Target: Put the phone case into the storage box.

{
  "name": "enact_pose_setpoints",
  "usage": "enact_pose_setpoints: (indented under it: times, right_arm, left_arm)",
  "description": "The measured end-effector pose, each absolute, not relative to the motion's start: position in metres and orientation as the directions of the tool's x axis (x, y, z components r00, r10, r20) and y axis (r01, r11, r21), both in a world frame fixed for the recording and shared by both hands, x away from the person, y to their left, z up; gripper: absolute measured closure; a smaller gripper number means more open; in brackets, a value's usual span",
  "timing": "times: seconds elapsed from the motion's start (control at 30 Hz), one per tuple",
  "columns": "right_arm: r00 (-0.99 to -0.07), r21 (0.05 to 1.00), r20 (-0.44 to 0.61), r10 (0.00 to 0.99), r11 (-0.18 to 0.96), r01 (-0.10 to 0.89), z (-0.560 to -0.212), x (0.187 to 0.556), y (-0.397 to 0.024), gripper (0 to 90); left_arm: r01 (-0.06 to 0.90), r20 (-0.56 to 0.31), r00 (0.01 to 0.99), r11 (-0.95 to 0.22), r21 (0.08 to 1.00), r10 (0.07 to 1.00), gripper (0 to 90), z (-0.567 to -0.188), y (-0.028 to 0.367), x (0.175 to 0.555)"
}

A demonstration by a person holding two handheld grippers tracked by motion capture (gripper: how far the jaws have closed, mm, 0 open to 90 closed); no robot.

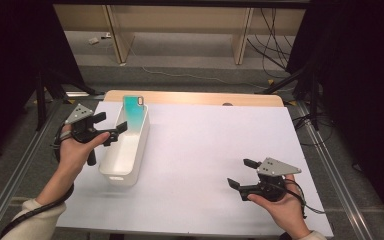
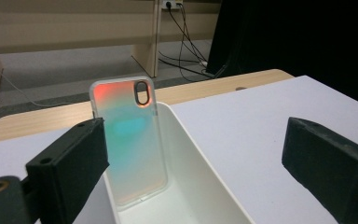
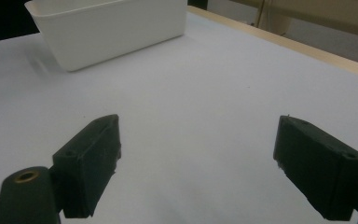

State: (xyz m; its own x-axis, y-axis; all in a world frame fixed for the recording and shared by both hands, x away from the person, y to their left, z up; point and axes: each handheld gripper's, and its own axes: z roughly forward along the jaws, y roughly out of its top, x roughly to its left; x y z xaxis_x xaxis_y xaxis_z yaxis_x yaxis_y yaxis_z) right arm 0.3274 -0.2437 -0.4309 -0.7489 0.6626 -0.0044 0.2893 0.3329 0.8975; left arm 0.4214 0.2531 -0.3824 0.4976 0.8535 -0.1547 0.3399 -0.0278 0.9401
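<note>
An iridescent teal-and-orange phone case (image 1: 135, 116) stands upright in the far end of a long white bin (image 1: 125, 172), leaning on its end wall. In the left gripper view the case (image 2: 130, 140) rises above the bin's rim (image 2: 200, 182), camera cutout at the top. My left gripper (image 1: 114, 121) is open at the bin's left side, just short of the case, with its jaws wide apart (image 2: 196, 158) and nothing between them. My right gripper (image 1: 237, 172) is open low over the table's front right, empty, and faces the bin (image 3: 107, 32) across the white surface (image 3: 198, 158).
A white mat (image 1: 205, 150) covers the table, with a wooden strip (image 1: 195, 97) along the far edge. Beyond it are wooden furniture legs and cables on the floor (image 1: 275, 50). Black tripod legs stand at both far corners.
</note>
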Motion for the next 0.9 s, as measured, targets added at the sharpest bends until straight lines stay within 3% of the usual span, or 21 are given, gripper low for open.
enact_pose_setpoints:
  times: [0.4, 0.9]
  right_arm:
    - [-0.749, 0.897, -0.005, 0.663, 0.333, 0.289, -0.431, 0.327, -0.244, 16.0]
    - [-0.751, 0.898, 0.002, 0.661, 0.33, 0.292, -0.43, 0.327, -0.244, 16.1]
  left_arm:
    - [0.35, -0.181, 0.539, -0.023, 0.936, 0.823, 6.8, -0.386, 0.243, 0.406]
    - [0.335, -0.152, 0.607, -0.078, 0.939, 0.78, 7.1, -0.394, 0.221, 0.381]
